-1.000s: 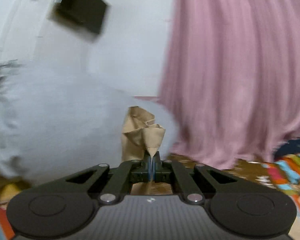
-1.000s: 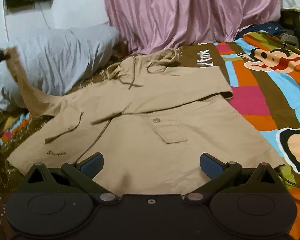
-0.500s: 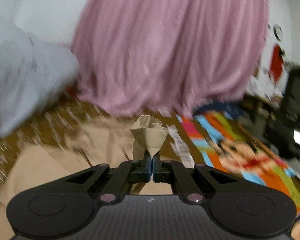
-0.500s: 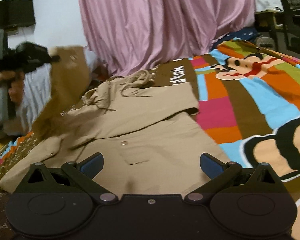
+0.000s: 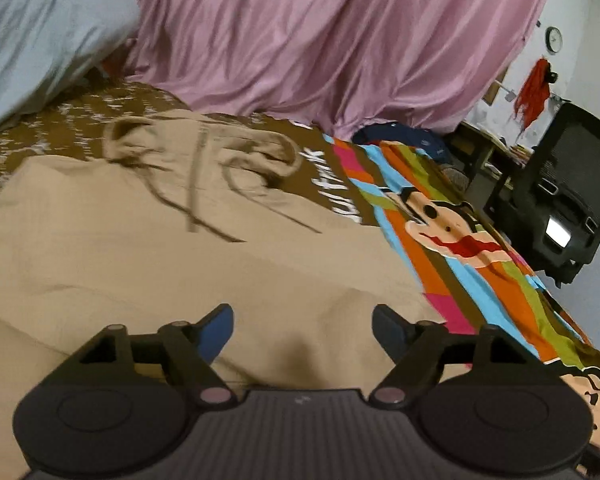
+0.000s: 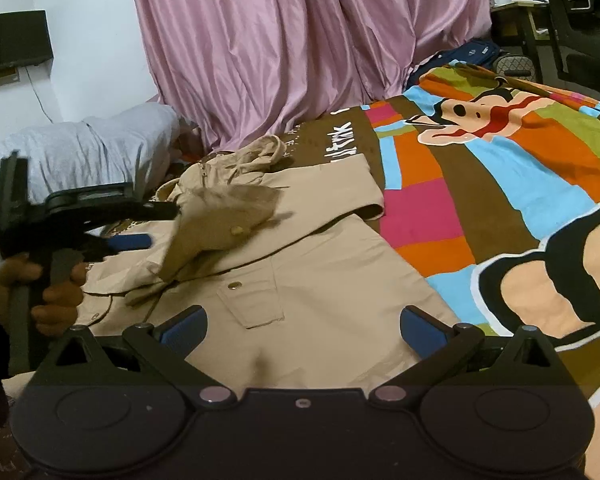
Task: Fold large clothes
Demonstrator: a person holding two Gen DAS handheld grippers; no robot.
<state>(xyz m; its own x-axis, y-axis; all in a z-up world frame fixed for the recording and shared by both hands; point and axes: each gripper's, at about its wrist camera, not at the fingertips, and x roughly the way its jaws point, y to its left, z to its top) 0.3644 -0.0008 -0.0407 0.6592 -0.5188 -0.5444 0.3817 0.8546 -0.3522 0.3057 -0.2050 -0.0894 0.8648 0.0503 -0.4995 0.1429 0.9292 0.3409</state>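
Observation:
A tan hooded shirt [image 6: 320,280] lies spread on the bed, hood and drawstrings toward the pink curtain; it also fills the left wrist view [image 5: 140,240]. Its left sleeve [image 6: 224,224] lies blurred, folded over the chest. My left gripper [image 5: 302,326] is open and empty just above the shirt; in the right wrist view it [image 6: 156,224] hovers by the sleeve. My right gripper [image 6: 302,330] is open and empty over the shirt's lower hem, near a buttoned pocket [image 6: 252,300].
A colourful cartoon blanket [image 6: 500,200] covers the bed to the right. A pink curtain [image 6: 300,40] hangs behind. A grey pillow [image 6: 80,152] lies at the back left. A black office chair [image 5: 560,200] and desk stand beyond the bed's right edge.
My left gripper carried the sleeve rightward over the shirt, then opened and let it go. The sleeve now lies across the chest. My right gripper stayed open near the hem.

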